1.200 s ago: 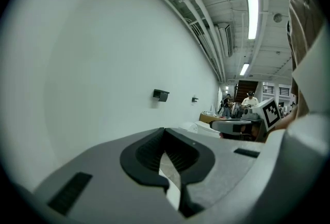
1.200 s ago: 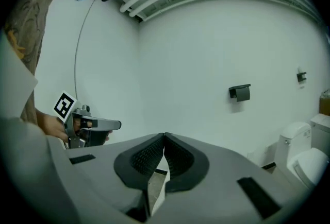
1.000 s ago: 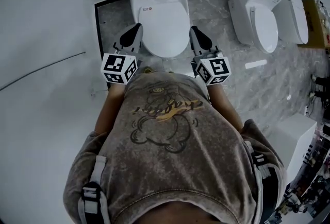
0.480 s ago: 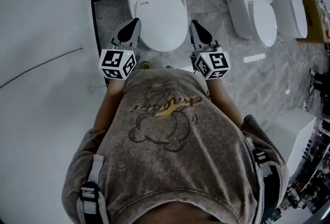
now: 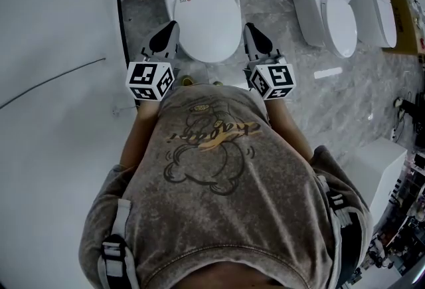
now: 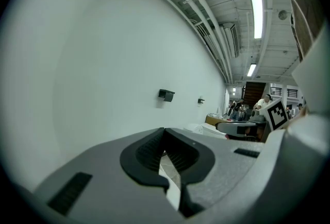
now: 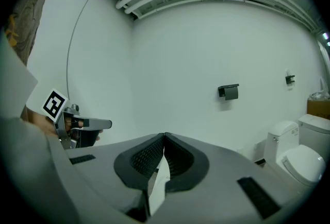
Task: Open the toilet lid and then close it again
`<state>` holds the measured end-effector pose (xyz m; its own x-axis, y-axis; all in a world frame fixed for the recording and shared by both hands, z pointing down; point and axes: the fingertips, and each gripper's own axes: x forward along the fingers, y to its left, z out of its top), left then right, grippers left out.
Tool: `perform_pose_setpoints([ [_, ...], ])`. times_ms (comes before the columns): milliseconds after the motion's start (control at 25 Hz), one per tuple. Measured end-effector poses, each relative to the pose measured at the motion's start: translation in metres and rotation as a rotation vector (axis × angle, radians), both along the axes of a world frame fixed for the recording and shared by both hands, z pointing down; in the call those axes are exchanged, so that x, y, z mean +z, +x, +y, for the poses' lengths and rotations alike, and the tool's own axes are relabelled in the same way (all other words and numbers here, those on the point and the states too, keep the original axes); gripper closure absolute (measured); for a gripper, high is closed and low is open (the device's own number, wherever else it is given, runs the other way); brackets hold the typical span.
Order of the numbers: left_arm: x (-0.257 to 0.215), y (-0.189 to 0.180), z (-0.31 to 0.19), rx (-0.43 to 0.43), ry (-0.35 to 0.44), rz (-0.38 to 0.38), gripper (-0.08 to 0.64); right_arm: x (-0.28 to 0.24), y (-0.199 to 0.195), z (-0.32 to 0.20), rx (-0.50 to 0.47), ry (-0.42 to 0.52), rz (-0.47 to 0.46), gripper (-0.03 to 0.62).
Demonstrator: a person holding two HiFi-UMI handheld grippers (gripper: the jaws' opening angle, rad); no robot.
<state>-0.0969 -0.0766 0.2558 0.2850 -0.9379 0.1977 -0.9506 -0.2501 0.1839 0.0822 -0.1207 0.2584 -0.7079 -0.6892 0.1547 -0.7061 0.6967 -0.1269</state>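
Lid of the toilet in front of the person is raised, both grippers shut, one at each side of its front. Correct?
No: the head view shows the lid down, closed. The rest stands: the left gripper and right gripper are shut, one at each side of its front.

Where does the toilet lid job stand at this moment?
Nothing looks done: the toilet lid lies flat and closed. In hand: nothing; the left gripper and right gripper hover shut and empty either side of its front, neither touching it. Left: opening and closing, unless both already happened, which this moment can't show.
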Motion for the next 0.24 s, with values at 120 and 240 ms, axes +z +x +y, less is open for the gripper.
perform_pose_setpoints([
  [120, -0.0012, -0.0039, 0.0008, -0.006, 0.007, 0.0, 0.551, 0.0014, -0.002, 0.0, 0.002, 0.002, 0.002, 0.566],
  [240, -0.0001, -0.0092, 0.0019, -0.015, 0.011, 0.001, 0.551, 0.0036, -0.0046, 0.0005, 0.0, 0.003, 0.003, 0.566],
])
